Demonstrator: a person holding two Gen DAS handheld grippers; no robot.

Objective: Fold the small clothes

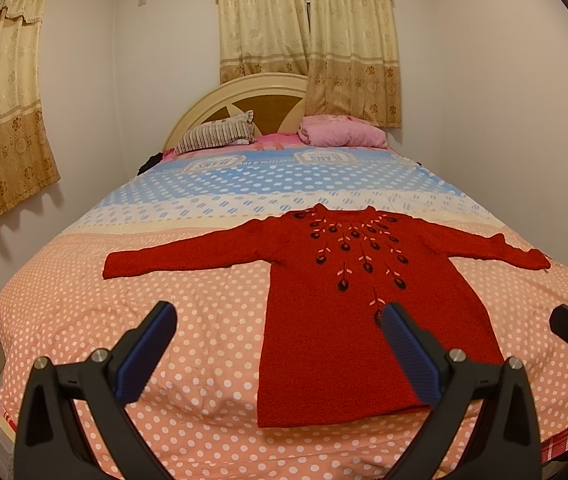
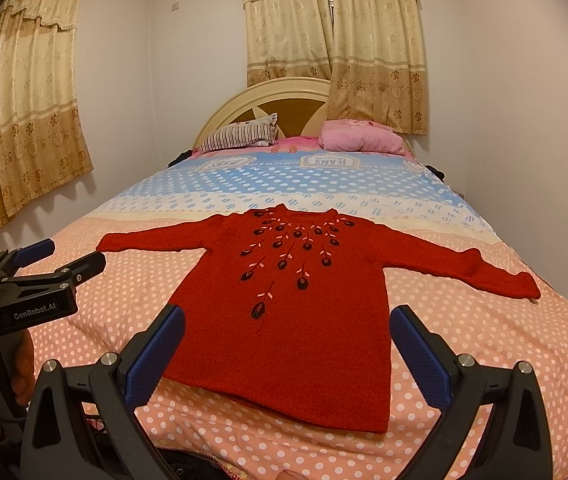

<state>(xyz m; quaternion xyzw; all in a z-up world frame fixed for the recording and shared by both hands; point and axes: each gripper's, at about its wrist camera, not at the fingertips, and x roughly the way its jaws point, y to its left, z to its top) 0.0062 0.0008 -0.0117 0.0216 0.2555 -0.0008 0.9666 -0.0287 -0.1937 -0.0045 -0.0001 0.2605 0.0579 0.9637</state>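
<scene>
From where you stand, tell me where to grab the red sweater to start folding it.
Take the red sweater by its sleeve cuffs, coming in from the outer sides. It lies flat, front up, with sleeves spread wide, so each cuff is a free edge. The left gripper and right gripper are both open.

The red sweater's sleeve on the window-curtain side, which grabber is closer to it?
Right. The right gripper hangs open over the hem of the red sweater, on that sleeve's side; the left gripper, also open, sits toward the other sleeve.
</scene>
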